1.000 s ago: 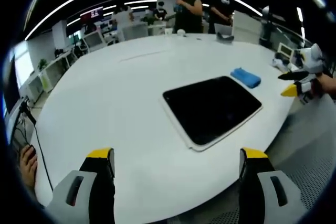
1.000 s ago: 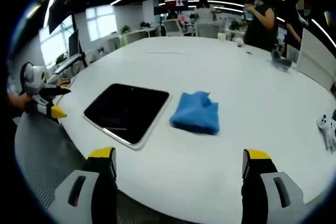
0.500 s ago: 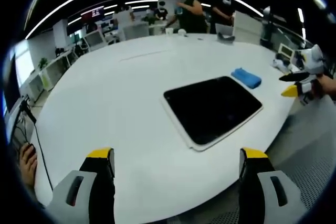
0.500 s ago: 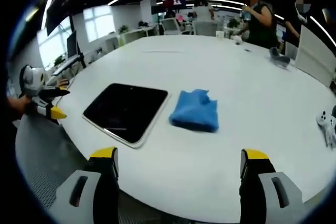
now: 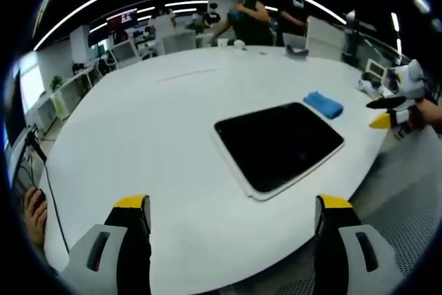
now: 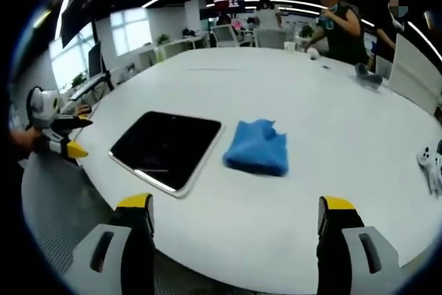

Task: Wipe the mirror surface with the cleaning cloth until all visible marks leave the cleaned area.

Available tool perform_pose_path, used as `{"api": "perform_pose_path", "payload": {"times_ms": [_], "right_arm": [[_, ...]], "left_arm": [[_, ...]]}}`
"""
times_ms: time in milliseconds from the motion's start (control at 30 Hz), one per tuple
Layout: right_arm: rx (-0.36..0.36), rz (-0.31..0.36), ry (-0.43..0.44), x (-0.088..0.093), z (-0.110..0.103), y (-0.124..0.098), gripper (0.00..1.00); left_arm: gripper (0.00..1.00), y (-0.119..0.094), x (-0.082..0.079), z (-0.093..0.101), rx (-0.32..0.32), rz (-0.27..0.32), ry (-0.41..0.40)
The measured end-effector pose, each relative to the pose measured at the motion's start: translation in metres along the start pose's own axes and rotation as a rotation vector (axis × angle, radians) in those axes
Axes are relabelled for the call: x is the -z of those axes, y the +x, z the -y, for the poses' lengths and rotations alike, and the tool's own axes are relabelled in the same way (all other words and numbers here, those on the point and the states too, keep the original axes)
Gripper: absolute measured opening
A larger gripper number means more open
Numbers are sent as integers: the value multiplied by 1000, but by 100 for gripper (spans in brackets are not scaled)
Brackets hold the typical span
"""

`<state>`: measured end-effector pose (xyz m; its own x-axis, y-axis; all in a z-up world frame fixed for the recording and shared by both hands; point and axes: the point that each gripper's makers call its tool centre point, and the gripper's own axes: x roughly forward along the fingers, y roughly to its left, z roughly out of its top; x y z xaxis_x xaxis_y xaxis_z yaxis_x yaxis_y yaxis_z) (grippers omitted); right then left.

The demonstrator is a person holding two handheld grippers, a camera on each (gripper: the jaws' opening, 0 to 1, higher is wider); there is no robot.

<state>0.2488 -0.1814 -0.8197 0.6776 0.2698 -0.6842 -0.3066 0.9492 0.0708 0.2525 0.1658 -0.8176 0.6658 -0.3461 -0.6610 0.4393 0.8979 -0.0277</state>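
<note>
A dark rectangular mirror (image 5: 277,144) (image 6: 166,147) with a pale frame lies flat on the big white table (image 5: 152,122) (image 6: 345,170) near its edge. Beside it rests a folded blue cleaning cloth (image 5: 323,103) (image 6: 257,146), apart from the mirror. My left gripper (image 5: 231,240) hangs open off the table's edge, with nothing between its yellow-tipped jaws. My right gripper (image 6: 235,240) is open too, short of the cloth. The right gripper (image 5: 395,105) shows at the right edge of the left gripper view, and the left gripper (image 6: 55,129) at the left edge of the right gripper view.
Two people (image 5: 266,15) (image 6: 356,25) stand at the table's far side, near a small dark object (image 6: 367,77). A white object (image 6: 431,167) lies at the table's right end. Desks and chairs (image 5: 121,50) stand beyond. Grey floor (image 6: 62,219) runs below the table edge.
Both views have barely shifted. The people at the far side have moved a little; mirror and cloth lie as before.
</note>
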Motion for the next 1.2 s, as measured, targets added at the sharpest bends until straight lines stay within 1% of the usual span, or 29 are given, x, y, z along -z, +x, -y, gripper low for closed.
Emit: {"api": "perform_pose_path", "payload": {"times_ms": [100, 167, 367, 767, 867, 900, 933, 1000, 1067, 1100, 1133, 1200], "right_arm": [[-3, 8, -1, -1, -1, -1, 99], [-4, 9, -6, -1, -1, -1, 99], [-6, 10, 7, 0, -1, -1, 97], [5, 17, 5, -2, 1, -2, 95], [18, 20, -15, -6, 3, -4, 96], [41, 5, -38, -6, 5, -4, 98], [49, 7, -79, -8, 6, -4, 99], [48, 2, -107, -11, 2, -5, 100], [42, -14, -103, -11, 2, -6, 100], [36, -23, -80, -13, 3, -7, 100], [29, -25, -41, -18, 6, -9, 99], [18, -55, -21, -26, 10, -11, 97]], "left_arm": [[100, 0, 0, -1, -6, 4, 1], [100, -2, -4, -6, -32, 20, 19], [100, -1, -2, -3, -10, 13, -5], [100, 0, -1, -1, -4, 7, 1], [100, 0, 0, 0, 0, 4, 4], [100, 0, 0, 0, 2, 2, 7], [100, 0, 0, 0, 5, -1, 8], [100, 1, 1, 1, 9, -2, 9], [100, 1, 1, 2, 14, -4, 12], [100, 1, 1, 2, 15, -6, 13], [100, 1, 1, 3, 15, -6, 12], [100, 0, 1, 2, 13, -3, 10]]}}
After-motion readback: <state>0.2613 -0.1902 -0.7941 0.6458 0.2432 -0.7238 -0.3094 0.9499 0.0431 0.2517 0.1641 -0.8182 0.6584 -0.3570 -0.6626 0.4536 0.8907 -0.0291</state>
